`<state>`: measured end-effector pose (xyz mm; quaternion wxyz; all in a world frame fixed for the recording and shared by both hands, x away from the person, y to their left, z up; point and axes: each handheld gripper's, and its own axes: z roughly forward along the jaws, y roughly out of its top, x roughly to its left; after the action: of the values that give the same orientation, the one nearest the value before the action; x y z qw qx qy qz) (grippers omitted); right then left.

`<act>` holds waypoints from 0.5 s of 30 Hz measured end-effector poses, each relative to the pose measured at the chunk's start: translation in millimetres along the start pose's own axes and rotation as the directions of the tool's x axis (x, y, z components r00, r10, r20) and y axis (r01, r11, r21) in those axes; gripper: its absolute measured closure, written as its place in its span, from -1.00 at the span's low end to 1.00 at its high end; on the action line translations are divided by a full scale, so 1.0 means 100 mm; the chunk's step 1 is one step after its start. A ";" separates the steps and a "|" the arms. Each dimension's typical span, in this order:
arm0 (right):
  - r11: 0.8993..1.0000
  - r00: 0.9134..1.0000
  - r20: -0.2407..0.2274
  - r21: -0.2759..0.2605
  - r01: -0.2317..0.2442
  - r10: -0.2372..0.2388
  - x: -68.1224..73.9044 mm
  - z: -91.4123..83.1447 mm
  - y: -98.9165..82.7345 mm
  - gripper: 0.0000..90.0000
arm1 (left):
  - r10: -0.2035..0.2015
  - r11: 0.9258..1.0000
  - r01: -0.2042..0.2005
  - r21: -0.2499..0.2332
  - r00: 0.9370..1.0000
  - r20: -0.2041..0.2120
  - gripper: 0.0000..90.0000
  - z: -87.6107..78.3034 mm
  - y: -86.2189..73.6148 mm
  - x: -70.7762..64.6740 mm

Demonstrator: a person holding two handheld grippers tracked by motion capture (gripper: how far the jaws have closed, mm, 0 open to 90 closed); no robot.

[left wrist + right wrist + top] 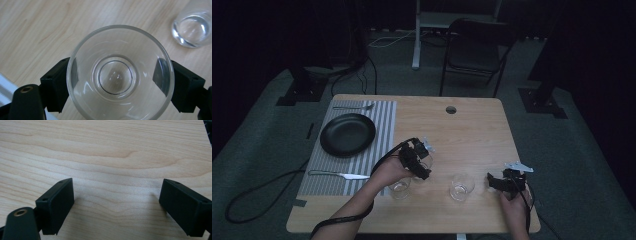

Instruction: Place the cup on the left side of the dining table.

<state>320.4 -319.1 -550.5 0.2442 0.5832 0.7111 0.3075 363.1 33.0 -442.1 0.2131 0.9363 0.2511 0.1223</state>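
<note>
1. Left gripper (120,77) clamped around a clear glass (120,72) — apparently just off the table (472,125), at 6 o'clock.
2. Second glass (461,186) at 3 o'clock of it.
3. Right gripper (117,202) spread wide — nothing between.

A pale wood-grain desk (472,130) carries a grey-and-white striped placemat (384,112) with a round black plate (347,134) and a silver knife (339,175). Two clear glass tumblers (461,186) are colourless. The gripper fingers (56,202) are matte black.
</note>
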 end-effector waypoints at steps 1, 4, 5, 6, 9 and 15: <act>1.000 1.000 0.000 0.000 0.000 0.000 0.00 0.00 0.00 -0.73 | -0.012 1.000 0.012 -0.003 1.000 0.000 -0.60 -0.01 -0.01 0.02; 1.000 1.000 0.000 -0.001 0.002 -0.002 0.00 0.00 0.00 -0.73 | -0.038 0.999 0.038 -0.004 0.999 -0.012 -0.60 -0.05 -0.05 0.09; 1.000 1.000 0.000 -0.001 0.002 -0.002 0.00 0.00 0.00 -0.73 | -0.040 0.999 0.040 0.000 0.999 -0.020 -0.60 -0.05 -0.06 0.10; 1.000 1.000 0.000 -0.001 0.002 -0.002 0.00 0.00 0.00 -0.73 | -0.052 0.999 0.052 0.002 0.998 -0.029 -0.60 -0.05 -0.07 0.12; 1.000 1.000 0.000 0.000 0.000 0.000 0.00 0.00 0.00 -0.73 | -0.075 0.997 0.076 0.016 0.996 -0.048 -0.60 -0.05 -0.14 0.19; 1.000 1.000 0.000 0.000 0.000 0.000 0.00 0.00 0.00 -0.73 | -0.130 0.991 0.132 0.030 0.989 -0.067 -0.60 -0.08 -0.29 0.35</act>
<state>320.4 -319.0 -550.5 0.2444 0.5832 0.7110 0.3075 377.9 76.8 -444.5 0.1961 0.9168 0.3209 0.1341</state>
